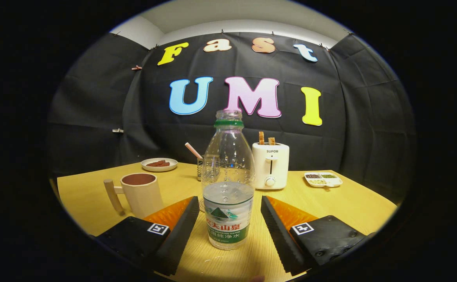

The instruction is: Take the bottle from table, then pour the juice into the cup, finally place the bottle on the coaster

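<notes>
We see the bottle [228,188] upright on the table [346,203] near its front edge, between our gripper's [228,219] spread fingers (neither touching it); the cup [140,194] stands left.

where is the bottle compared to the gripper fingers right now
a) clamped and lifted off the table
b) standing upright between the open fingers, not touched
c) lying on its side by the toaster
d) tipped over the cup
b: the bottle stands upright on the table between the open gripper's fingers, with a gap on each side.
</notes>
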{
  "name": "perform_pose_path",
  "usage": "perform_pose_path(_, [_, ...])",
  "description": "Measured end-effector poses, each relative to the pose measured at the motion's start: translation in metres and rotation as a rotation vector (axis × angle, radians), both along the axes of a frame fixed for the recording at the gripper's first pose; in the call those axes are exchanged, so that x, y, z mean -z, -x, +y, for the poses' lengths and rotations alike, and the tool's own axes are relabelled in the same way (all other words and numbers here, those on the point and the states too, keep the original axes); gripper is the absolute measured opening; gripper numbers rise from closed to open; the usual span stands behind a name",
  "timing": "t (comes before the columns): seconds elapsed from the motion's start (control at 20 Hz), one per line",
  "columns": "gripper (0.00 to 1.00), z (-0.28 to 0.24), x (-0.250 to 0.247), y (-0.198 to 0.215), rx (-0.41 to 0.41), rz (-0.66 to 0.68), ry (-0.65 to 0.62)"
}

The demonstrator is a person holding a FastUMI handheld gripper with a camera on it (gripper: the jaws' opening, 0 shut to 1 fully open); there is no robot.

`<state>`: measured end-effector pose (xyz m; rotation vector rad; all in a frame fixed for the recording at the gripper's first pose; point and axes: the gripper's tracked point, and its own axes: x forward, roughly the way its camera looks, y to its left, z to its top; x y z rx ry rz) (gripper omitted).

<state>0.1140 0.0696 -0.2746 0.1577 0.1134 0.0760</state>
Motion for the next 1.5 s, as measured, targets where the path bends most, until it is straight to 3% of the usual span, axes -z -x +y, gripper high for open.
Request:
perform_pose_path(0.2, [0.95,0.003,0.004,-0.012,0.011,-0.005,0.000])
perform_pose_path(0.3, [0.87,0.001,0.005,-0.019,0.030,0.001,0.006])
perform_pose_path(0.35, [0.78,-0.001,0.004,-0.016,0.040,0.009,0.006])
perform_pose_path(0.55, [0.72,-0.009,-0.007,-0.023,0.069,0.016,0.072])
perform_pose_path(0.75, [0.71,-0.018,-0.026,-0.026,0.068,0.021,0.264])
perform_pose_path(1.15, [0.71,-0.009,-0.077,-0.033,-0.024,-0.018,0.719])
perform_pose_path(1.5, [0.71,0.027,-0.084,-0.032,-0.130,-0.028,0.978])
